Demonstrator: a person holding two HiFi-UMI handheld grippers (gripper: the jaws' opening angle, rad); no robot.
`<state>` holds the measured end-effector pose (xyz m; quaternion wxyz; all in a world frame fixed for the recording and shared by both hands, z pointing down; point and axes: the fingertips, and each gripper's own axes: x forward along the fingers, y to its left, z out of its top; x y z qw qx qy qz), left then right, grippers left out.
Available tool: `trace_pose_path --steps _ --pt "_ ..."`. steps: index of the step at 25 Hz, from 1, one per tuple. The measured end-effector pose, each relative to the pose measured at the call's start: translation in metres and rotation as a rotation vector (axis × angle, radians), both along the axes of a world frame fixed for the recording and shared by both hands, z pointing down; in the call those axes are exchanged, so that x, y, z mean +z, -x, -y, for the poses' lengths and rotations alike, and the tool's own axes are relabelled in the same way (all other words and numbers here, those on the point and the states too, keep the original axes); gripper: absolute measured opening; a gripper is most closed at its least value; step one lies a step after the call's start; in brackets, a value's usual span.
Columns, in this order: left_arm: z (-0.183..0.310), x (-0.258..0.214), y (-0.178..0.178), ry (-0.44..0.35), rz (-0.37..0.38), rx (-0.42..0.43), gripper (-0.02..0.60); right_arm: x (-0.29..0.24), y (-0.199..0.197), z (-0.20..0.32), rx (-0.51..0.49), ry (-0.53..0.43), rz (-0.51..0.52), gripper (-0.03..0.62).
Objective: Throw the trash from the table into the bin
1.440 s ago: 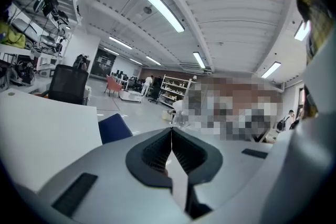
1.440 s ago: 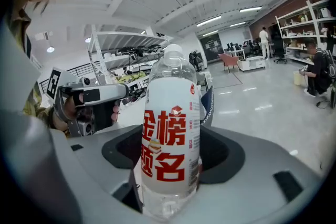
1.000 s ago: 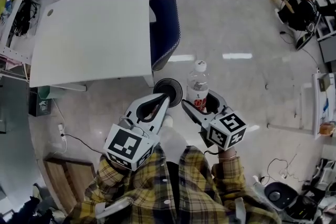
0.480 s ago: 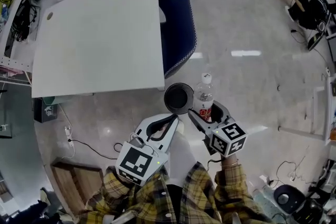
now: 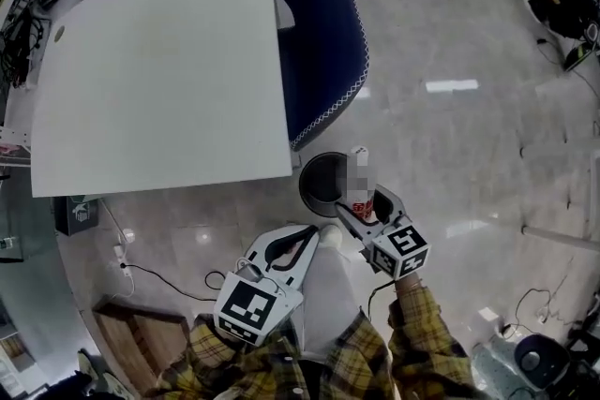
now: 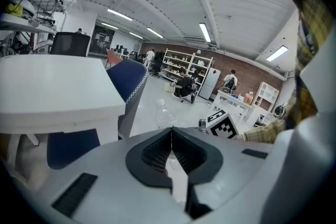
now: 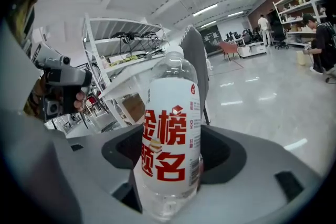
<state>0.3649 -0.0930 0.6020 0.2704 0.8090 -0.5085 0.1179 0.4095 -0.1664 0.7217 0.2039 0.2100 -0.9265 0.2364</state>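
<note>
Clear plastic bottle (image 7: pixel 170 134) pinched upright in right fingers (image 7: pixel 228 155); centre above bin (image 5: pixel 322 185) before releasing. Left fingers (image 6: pixel 152 153) pressed together, empty.

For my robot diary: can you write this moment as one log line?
right tool: shut on bottle | left tool: shut, empty | bottle: beside bin

Yellow plaid shirt (image 5: pixel 281 368), long sleeves (image 5: pixel 415 318); b/w marker cubes (image 5: pixel 248 306).

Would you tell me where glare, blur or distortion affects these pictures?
Head view: ceiling-light glare streaks the glossy floor, and a mosaic patch covers the bottle's top. Left gripper view: fisheye curves the table edge, dark corners. Right gripper view: bottle label sharp, background bowed.
</note>
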Motion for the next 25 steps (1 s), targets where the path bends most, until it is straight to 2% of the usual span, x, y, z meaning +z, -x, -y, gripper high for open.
trace_pose_path --steps 10,16,19,25 --pt "0.022 0.118 -0.004 0.034 0.021 0.029 0.009 0.193 0.001 0.028 -0.011 0.052 -0.065 0.296" --pt "0.025 0.173 -0.003 0.051 0.04 0.049 0.009 0.305 0.007 0.039 -0.008 0.142 -0.142 0.296" --pt "0.023 0.185 -0.001 0.065 0.032 0.051 0.009 0.334 0.01 0.038 -0.03 0.168 -0.188 0.296" --pt "0.027 0.174 -0.004 0.06 0.01 0.073 0.009 0.353 0.009 0.033 -0.058 0.21 -0.295 0.296"
